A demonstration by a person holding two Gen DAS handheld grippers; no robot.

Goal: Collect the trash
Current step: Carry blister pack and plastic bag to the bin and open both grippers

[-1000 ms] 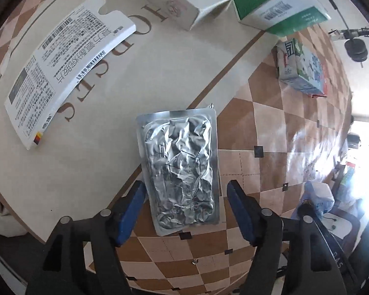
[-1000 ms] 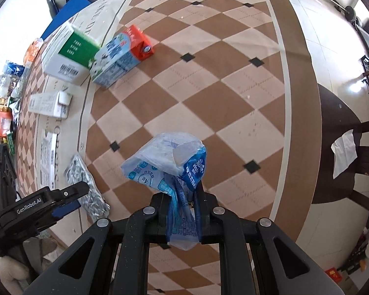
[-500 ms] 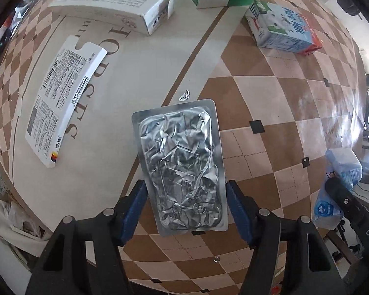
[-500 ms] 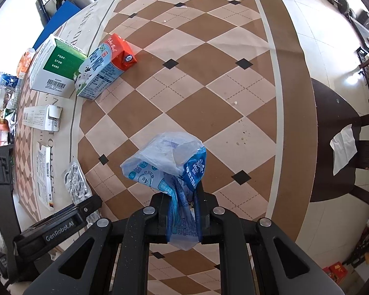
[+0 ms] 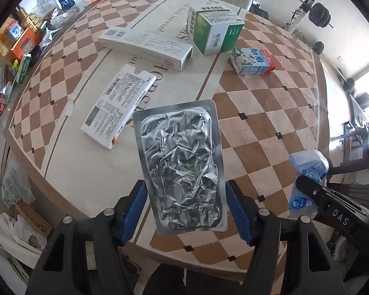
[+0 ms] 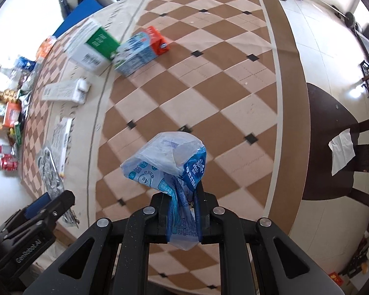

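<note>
Foil-light and stiff, the blister pack (image 5: pixel 182 167) sits mid-frame above the table (image 5: pixel 270 123), our left gripper (image 5: pixel 184 211) fingers clamped on its edges, while our right gripper (image 6: pixel 182 211) pinches a soft plastic bag (image 6: pixel 169 164).

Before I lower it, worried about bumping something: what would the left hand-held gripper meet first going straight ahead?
Probably the checkered tablecloth; the crumpled silver foil blister pack it holds would touch first, though depth is unclear.

foil blister pack (image 5: pixel 182 164): crumpled, silver, lifted off table | blue plastic wrapper (image 6: pixel 169 169): scrunched, pinched, seemingly empty
</note>
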